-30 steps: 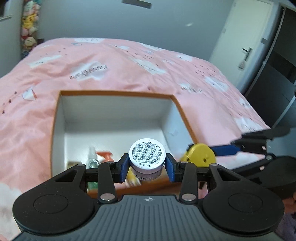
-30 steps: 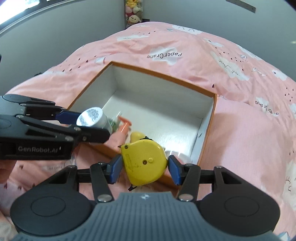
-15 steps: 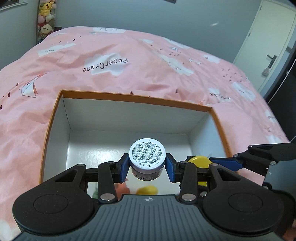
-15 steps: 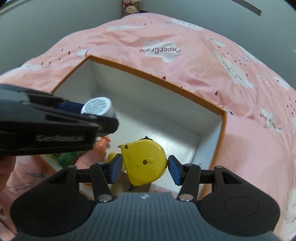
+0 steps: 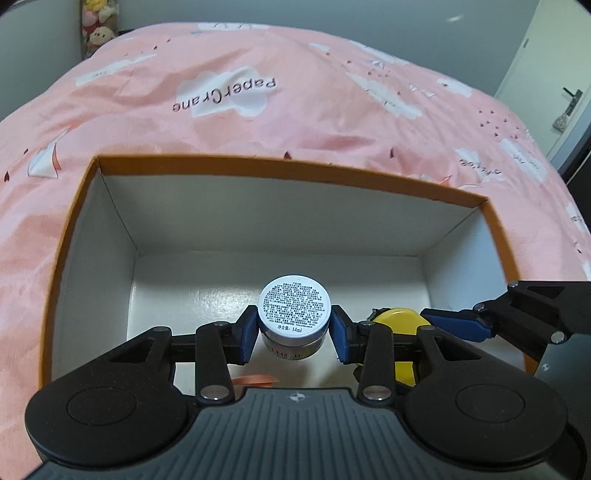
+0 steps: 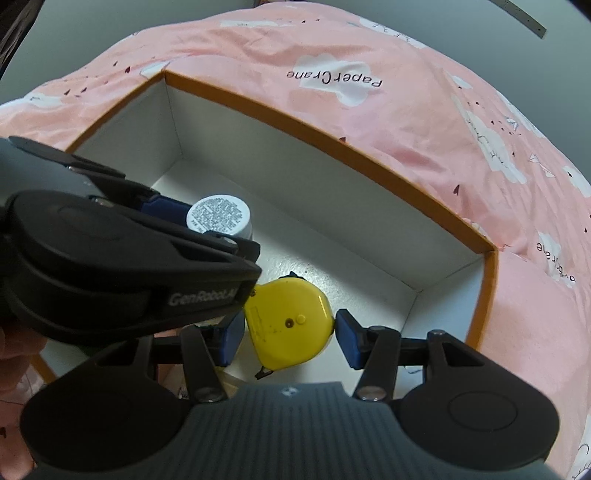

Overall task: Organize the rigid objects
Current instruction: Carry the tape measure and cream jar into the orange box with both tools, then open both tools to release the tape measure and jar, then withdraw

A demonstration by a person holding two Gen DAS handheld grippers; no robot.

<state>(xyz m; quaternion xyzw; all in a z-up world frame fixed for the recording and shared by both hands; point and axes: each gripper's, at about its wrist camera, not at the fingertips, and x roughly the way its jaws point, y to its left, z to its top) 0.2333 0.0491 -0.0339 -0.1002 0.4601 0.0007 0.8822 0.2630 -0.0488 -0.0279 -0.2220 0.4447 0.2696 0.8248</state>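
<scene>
Tilting downward, both tongs [image 5: 294, 328] [image 6: 290, 334] hang inside box [image 5: 280, 221].

An open box [image 5: 88, 236] is set on a bed cover [image 5: 258, 122], which surrounds it on the far side and on both flanks. Above the inside of the box, two grippers are held side by side. A small jar [image 5: 293, 314] is clamped between the pads of the left gripper [image 5: 294, 334], and a tape measure [image 6: 290, 325] is clamped between the pads of the right gripper [image 6: 290, 338]. In the left wrist view the tape measure is seen just to the right of the jar. In the right wrist view the jar is seen to the left of the tape measure and farther off. Plush toys [image 5: 98, 26] are stacked beyond the bed's far left corner, and a door [image 5: 550, 96] is placed beyond its right side.
</scene>
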